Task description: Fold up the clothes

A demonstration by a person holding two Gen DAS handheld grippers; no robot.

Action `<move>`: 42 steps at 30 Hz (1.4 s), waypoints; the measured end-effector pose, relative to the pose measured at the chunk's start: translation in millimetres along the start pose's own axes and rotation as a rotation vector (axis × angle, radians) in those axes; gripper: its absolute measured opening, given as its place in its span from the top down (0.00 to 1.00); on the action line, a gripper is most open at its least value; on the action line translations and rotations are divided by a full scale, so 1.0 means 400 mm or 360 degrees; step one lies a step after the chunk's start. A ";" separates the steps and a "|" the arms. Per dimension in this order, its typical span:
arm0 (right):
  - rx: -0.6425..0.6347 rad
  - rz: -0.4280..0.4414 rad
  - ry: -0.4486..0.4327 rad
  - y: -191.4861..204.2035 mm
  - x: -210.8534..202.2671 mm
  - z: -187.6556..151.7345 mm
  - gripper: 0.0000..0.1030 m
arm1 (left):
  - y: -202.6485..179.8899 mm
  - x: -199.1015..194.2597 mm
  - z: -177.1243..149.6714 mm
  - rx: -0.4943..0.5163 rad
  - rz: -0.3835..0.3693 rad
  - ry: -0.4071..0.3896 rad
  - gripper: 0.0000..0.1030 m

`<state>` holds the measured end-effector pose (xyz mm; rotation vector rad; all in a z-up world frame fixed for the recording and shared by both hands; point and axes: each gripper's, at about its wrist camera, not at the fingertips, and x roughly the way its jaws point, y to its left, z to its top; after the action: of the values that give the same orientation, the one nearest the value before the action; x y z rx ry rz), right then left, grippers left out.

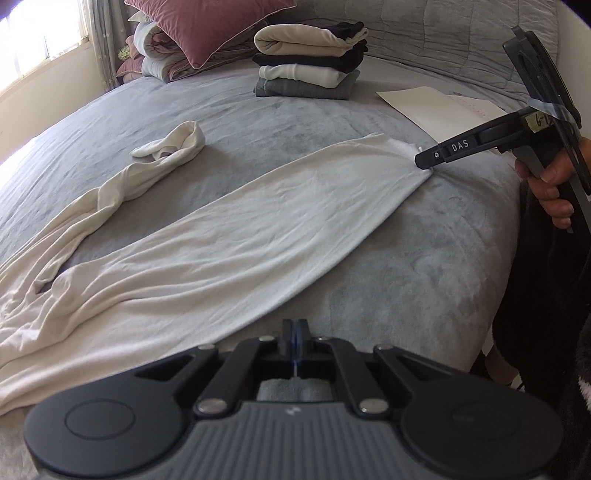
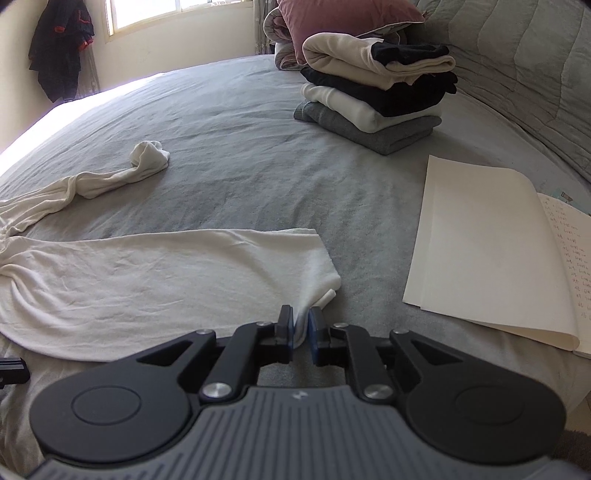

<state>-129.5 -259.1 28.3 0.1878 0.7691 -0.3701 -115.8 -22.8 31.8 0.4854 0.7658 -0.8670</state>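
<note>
Cream-white jersey, thin and softly creased, makes up the garment (image 1: 229,236) spread over the near part of the bed (image 1: 258,122); it looks like a pair of leggings or long underwear, though the waist end runs out of both views, so I can't be certain. One leg (image 2: 159,273) lies broad and nearly flat along the bed's near edge, its hem pointing toward the right side. The other leg (image 1: 110,192) is twisted into a rope and trails toward the middle of the bed, its cuff (image 1: 177,142) bunched and curled back on itself.

The right gripper (image 2: 301,328) has its two pads closed on the corner of the flat leg's hem, the cloth pinched and gathered between them. The left gripper (image 1: 294,338) has its pads pressed together at the garment's near edge; whether any cloth is caught there I cannot tell, as the tips hide it.

Toward the far right corner, by the quilted grey headboard (image 1: 443,37), a stack of folded clothes (image 1: 310,62) already sits squared off: grey knit at the bottom, then white, black, and a beige roll on top. So part of the pile lies folded, while this garment lies unfolded, with one leg yet to be straightened out.

The bed cover is a plush grey fleece. An open notebook (image 2: 480,251) lies by the right edge, and a dusty-pink velvet pillow (image 1: 207,26) leans at the head.
</note>
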 end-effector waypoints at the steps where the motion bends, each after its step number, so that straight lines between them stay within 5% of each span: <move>1: -0.0003 -0.0002 0.0002 0.001 0.000 0.001 0.86 | -0.001 0.000 0.002 0.0003 0.0004 0.0008 0.98; 5: -0.0020 0.0000 0.0000 0.010 -0.003 0.006 0.82 | 0.017 -0.015 0.012 -0.0030 -0.0005 -0.0041 0.95; 8: -0.0050 -0.0041 -0.0002 0.023 -0.008 0.015 0.62 | 0.045 -0.021 0.019 -0.0086 0.0007 -0.0079 0.90; 21: -0.0274 -0.0278 -0.0032 0.091 -0.049 0.061 0.62 | 0.069 0.014 0.022 -0.0141 0.0061 -0.0034 0.81; 27: -0.0268 -0.0251 -0.0047 0.090 -0.043 0.076 0.62 | 0.115 0.012 0.025 -0.0199 0.0101 -0.0053 0.79; 37: -0.0202 0.0046 -0.0125 0.008 0.047 0.105 0.58 | 0.298 -0.004 -0.020 -0.0547 0.0259 -0.0098 0.77; 42: -0.0211 0.0077 -0.0091 -0.026 0.097 0.098 0.57 | 0.304 -0.001 -0.038 -0.0547 0.0295 -0.0108 0.76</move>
<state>-82.8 -290.2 28.1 0.0707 0.7286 -0.2766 -22.3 56.6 31.8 0.2159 0.7751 -0.5616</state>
